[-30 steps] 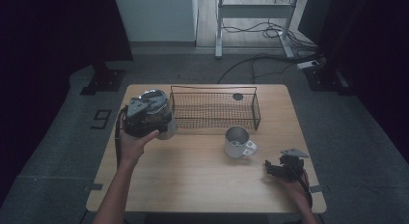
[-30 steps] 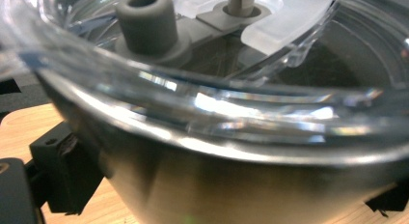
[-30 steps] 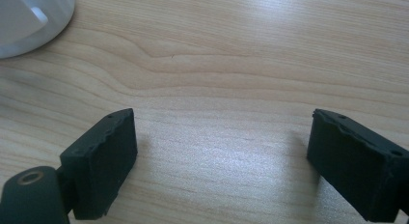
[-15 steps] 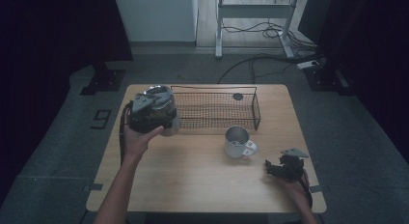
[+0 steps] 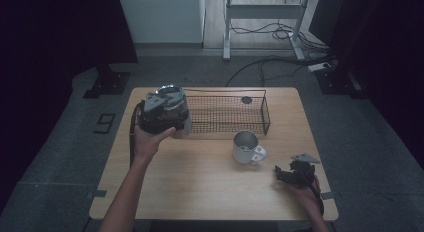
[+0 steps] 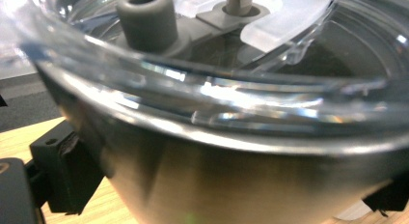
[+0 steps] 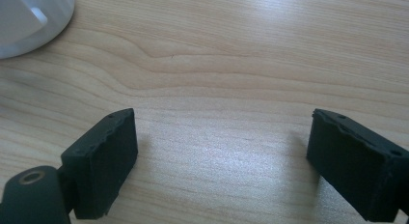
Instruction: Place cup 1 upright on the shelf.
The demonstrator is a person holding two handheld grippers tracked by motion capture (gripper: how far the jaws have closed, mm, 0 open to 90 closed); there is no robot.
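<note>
One steel tumbler (image 5: 172, 109) with clear lid (image 6: 231, 74), clamped low across its wall by left hand-held gripper (image 5: 161, 113); likely rigid, smooth, slippery. Right hand-held gripper (image 7: 219, 161) released, empty.

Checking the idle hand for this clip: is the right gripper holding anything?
No. In the right gripper view the right gripper has its jaws wide apart with nothing but bare wooden table between them.

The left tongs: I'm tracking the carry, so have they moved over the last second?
Yes. The left tongs, shut on the lidded steel cup, have shifted right toward the wire basket and now overlap its left end.
</note>
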